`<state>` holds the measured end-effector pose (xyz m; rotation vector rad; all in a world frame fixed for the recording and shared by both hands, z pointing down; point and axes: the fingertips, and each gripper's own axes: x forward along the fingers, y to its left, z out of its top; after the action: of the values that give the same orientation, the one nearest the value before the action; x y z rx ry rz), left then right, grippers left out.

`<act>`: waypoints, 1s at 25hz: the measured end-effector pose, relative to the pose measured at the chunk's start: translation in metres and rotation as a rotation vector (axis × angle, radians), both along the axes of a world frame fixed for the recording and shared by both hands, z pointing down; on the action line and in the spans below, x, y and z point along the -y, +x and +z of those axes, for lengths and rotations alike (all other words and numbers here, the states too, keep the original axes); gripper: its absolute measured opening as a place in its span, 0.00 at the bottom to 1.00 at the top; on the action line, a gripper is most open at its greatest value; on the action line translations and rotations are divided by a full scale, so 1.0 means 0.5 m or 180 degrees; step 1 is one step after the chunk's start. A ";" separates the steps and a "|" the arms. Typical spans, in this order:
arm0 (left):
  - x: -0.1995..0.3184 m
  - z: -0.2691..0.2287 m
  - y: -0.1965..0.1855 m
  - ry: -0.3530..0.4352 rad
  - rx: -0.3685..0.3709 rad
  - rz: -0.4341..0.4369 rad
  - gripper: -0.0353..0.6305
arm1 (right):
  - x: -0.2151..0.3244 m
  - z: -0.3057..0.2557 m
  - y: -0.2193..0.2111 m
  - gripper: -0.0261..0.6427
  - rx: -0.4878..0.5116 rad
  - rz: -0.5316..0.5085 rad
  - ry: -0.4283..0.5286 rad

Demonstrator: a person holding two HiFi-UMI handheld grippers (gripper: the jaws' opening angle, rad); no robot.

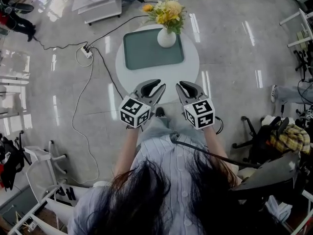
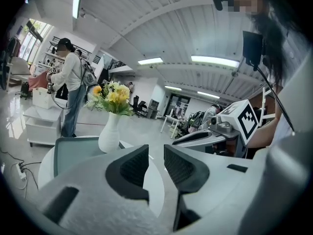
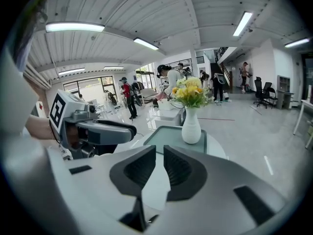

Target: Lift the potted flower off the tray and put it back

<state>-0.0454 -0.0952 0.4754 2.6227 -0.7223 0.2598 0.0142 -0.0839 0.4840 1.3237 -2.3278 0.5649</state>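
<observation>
**Approach to the potted flower, both tools closed and empty**

A wide hall with a glossy grey floor [image 1: 234,58] surrounds a round white table [image 1: 146,77]. A power strip [image 1: 87,51] and its cable lie on the floor to the table's left. A grey-green tray [image 1: 146,53] covers much of the tabletop. The potted flower [image 1: 167,24], a yellow and white bouquet in a bulbous white vase [image 1: 166,38], stands upright inside the tray at its far right corner. The left gripper [image 1: 156,86] and the right gripper [image 1: 184,86] are held side by side over the near rim of the table, short of the tray and well apart from the vase. Each gripper's own view shows its two dark ribbed pads [image 2: 133,168] brought together to a narrow slit with nothing between them. The task is judged to be at its start, with the lift not yet begun.

Technique. The jaws should be opened wider than the vase before they reach it, not at contact. The right gripper lies on the vase's side of the tray and appears the natural one to take it. The belly is smooth and rounded, so the pads are best set level on its widest band or just under the neck, below the foliage. The bouquet probably makes the load top-heavy. A straight vertical lift, high enough to clear the tray's rim and with the vase kept upright, should avoid tipping. On the return, the base ought to meet the tray flat before the jaws release.
</observation>
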 end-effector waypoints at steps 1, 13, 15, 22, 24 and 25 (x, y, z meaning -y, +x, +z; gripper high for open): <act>0.002 0.003 0.002 -0.0008 -0.0005 -0.0008 0.19 | 0.002 0.001 0.003 0.14 0.0001 -0.0001 0.0001; 0.084 0.064 -0.001 -0.0117 0.0035 -0.0364 0.20 | 0.090 0.051 0.055 0.14 -0.0039 -0.0268 0.0008; 0.103 0.076 0.001 -0.0123 0.0060 -0.0388 0.20 | 0.118 0.063 0.066 0.14 -0.0059 -0.0321 0.0032; 0.187 0.123 0.012 -0.0057 0.0144 -0.0434 0.20 | 0.224 0.123 0.093 0.14 -0.0105 -0.0457 0.0130; 0.212 0.144 0.014 -0.0049 0.0166 -0.0437 0.20 | 0.248 0.146 0.096 0.14 -0.0088 -0.0490 0.0125; 0.225 0.155 0.015 -0.0040 0.0186 -0.0433 0.20 | 0.260 0.157 0.098 0.14 -0.0082 -0.0508 0.0122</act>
<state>-0.0378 -0.2079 0.5527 2.5495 -0.9114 0.3011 0.0631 -0.2139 0.5623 1.1411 -2.4069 0.4526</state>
